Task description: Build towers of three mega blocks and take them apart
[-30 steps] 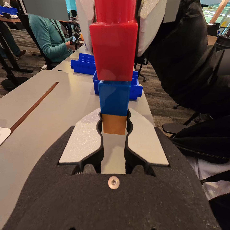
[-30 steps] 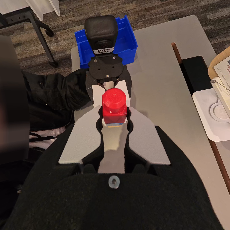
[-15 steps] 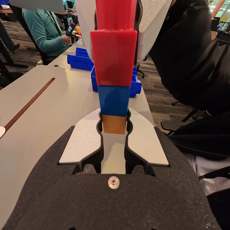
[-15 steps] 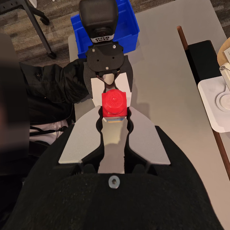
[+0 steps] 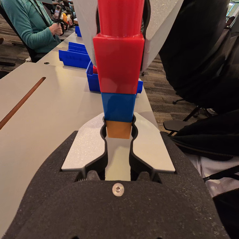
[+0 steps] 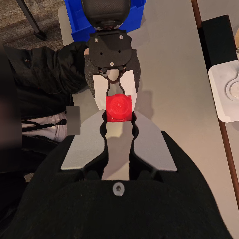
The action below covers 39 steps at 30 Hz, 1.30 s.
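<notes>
— What's nearest us?
— The left gripper (image 5: 118, 127), low on the grey tabletop (image 5: 38, 122), jaws closed on the square orange plastic block (image 5: 118, 130) at the tower's foot. A glossy blue block (image 5: 118, 107) sits on it, then a tall red block (image 5: 118, 62).
— And above?
— The right gripper (image 6: 119, 117) comes straight down, jaws pinching that red block; its round stud carries raised lettering.
— Anything behind?
— A blue plastic bin (image 5: 92, 80) just past the tower, another blue bin (image 5: 73, 56) farther, then a seated person in a teal sleeve (image 5: 33, 29). A white tray (image 6: 222, 90) lies aside.
</notes>
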Each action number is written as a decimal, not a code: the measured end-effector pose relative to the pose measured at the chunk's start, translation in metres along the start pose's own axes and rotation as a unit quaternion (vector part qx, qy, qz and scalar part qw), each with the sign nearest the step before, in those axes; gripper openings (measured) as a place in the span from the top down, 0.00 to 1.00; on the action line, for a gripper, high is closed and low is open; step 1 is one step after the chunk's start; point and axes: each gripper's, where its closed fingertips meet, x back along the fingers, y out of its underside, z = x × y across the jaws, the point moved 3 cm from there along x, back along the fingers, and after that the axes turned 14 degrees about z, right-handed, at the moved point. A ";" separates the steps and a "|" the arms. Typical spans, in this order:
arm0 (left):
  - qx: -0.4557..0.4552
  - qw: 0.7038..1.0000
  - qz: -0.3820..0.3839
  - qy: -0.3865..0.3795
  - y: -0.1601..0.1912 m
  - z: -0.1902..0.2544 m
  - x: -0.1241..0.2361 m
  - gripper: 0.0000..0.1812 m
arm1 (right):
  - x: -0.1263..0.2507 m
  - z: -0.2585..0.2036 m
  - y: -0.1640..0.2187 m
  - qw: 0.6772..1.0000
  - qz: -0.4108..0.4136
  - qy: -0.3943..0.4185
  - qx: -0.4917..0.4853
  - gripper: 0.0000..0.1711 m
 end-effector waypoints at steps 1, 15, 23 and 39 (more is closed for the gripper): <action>0.002 1.000 0.001 0.001 0.000 0.000 -0.001 0.81 | 0.000 0.000 0.001 1.000 0.000 0.000 0.001 0.79; -0.001 0.998 0.069 0.001 -0.019 0.001 0.015 0.80 | -0.014 -0.001 0.013 0.974 0.219 0.011 0.057 0.62; 0.003 0.998 0.055 0.004 -0.016 0.004 0.012 0.80 | -0.024 0.001 0.015 0.942 0.337 -0.004 0.002 0.66; 0.018 1.000 -0.003 -0.016 -0.004 0.003 0.004 0.80 | -0.017 -0.001 0.001 0.943 0.331 0.017 -0.005 0.79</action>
